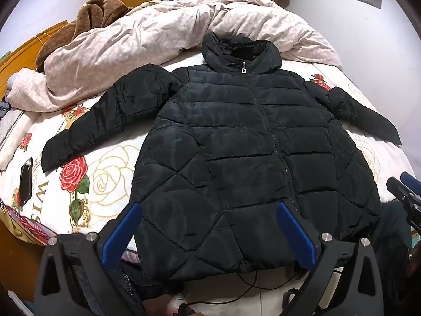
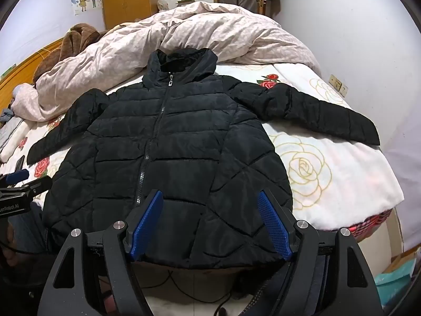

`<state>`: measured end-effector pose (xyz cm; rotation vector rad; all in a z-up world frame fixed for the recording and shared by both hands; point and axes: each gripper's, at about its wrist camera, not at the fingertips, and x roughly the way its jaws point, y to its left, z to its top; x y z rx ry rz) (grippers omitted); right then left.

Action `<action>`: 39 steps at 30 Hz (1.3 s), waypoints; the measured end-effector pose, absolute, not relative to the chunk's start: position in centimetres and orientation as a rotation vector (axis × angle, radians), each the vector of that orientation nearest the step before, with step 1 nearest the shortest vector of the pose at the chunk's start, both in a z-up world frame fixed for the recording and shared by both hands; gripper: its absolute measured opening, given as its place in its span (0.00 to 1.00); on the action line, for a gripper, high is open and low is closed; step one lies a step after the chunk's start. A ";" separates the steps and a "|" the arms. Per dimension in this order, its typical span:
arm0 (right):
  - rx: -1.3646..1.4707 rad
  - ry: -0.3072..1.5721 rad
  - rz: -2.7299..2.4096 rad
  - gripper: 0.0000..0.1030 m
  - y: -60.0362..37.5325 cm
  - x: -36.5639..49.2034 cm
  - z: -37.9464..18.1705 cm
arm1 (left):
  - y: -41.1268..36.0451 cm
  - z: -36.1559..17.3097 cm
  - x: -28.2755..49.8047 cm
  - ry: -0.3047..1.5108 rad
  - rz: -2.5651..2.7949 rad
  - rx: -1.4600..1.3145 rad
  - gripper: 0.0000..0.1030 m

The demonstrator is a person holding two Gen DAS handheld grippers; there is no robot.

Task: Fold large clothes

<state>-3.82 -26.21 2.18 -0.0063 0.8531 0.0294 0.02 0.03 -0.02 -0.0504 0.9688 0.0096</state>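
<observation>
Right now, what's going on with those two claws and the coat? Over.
Left gripper and right gripper both open, empty, above the hem. Black jacket flat, zipped, sleeves spread, unfolded. Phone beside left sleeve, not blocking.

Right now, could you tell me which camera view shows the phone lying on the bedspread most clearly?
The left wrist view: the black phone lies fully visible on the rose-print bedspread, left of the black puffer jacket and near its sleeve cuff. In the right wrist view, only a dark sliver shows at the left edge.

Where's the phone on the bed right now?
In the left wrist view the phone lies at the left edge of the bed, beyond the cuff of the black jacket.
</observation>
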 end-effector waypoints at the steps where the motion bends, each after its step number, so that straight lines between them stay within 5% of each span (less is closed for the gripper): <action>1: -0.006 0.854 0.030 0.72 -26.2 -3.8 2.2 | 0.0 0.0 0.0 0.967 0.009 -0.051 1.00; 39: -0.028 0.867 0.027 0.72 -25.7 -3.4 1.9 | 0.5 -0.3 -0.1 0.971 0.007 -0.070 1.00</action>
